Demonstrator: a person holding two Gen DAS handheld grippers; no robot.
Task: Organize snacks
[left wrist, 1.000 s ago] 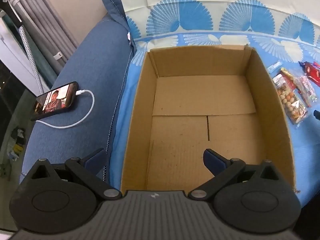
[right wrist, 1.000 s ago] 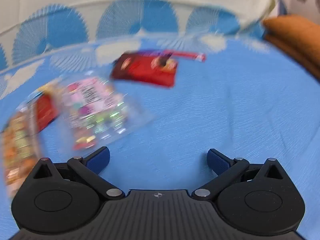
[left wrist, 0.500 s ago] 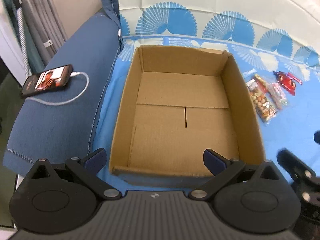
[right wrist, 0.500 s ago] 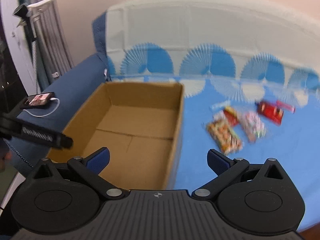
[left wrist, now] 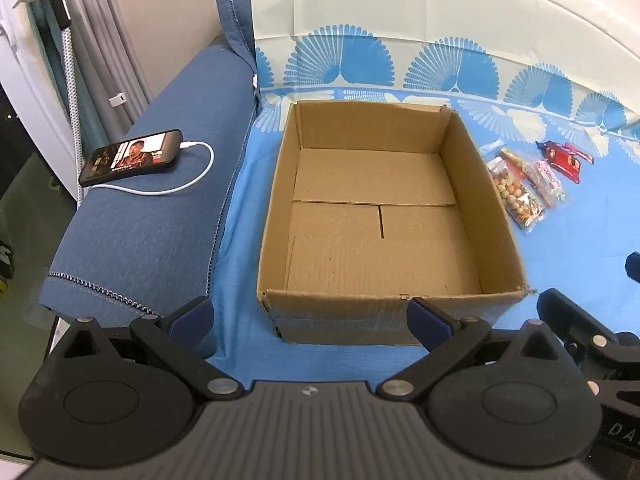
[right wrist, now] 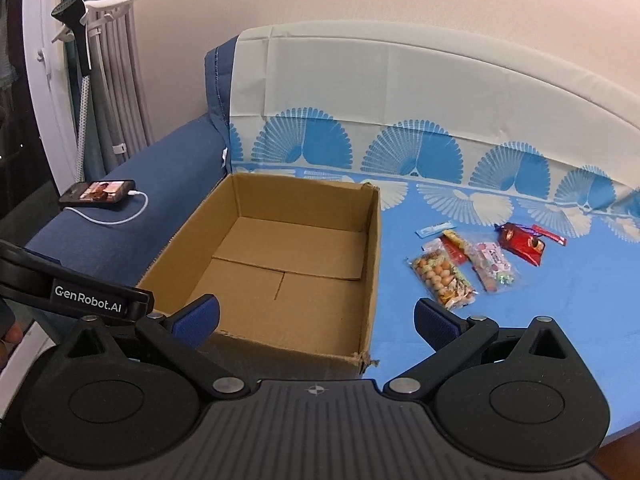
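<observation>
Left tool (left wrist: 308, 316): black frame, blue-padded fingers spread wide apart, nothing between them; held just short of the near wall of the box. Its body also shows at the left edge of the right wrist view.

Right tool (right wrist: 316, 320): same build, fingers likewise wide apart and holding nothing; held before the box's near right corner.

Open brown cardboard box (left wrist: 498, 216) (right wrist: 372, 248): upright on the blue sheet, top flaps gone or folded away, only the bottom flaps visible inside; no snack in it.

Blue bed sheet with white-and-blue fan print (left wrist: 580, 248) (right wrist: 540, 320): covers the seat and runs up the backrest; carries the box and the snacks.

Snacks, all on the sheet to the right of the box, near it but not touching:
- clear packet of round tan and orange nuts (left wrist: 516, 196) (right wrist: 440, 274), nearest;
- clear pink-labelled candy packet (left wrist: 548, 184) (right wrist: 494, 266), just beside it;
- narrow red-and-yellow packet (right wrist: 454, 242), between and behind those two, seemingly partly under them;
- small pale blue sachet (right wrist: 435, 229), by itself, closest to the box's far corner;
- red foil packet (left wrist: 562, 156) (right wrist: 522, 242), farthest right.

Dark blue sofa armrest (left wrist: 140, 220) (right wrist: 120, 208): left of the box.

Black smartphone, screen lit (left wrist: 130, 156) (right wrist: 98, 194): flat on the armrest, white charging cable (left wrist: 180, 188) plugged in.

Grey curtain (left wrist: 104, 40): far left.
</observation>
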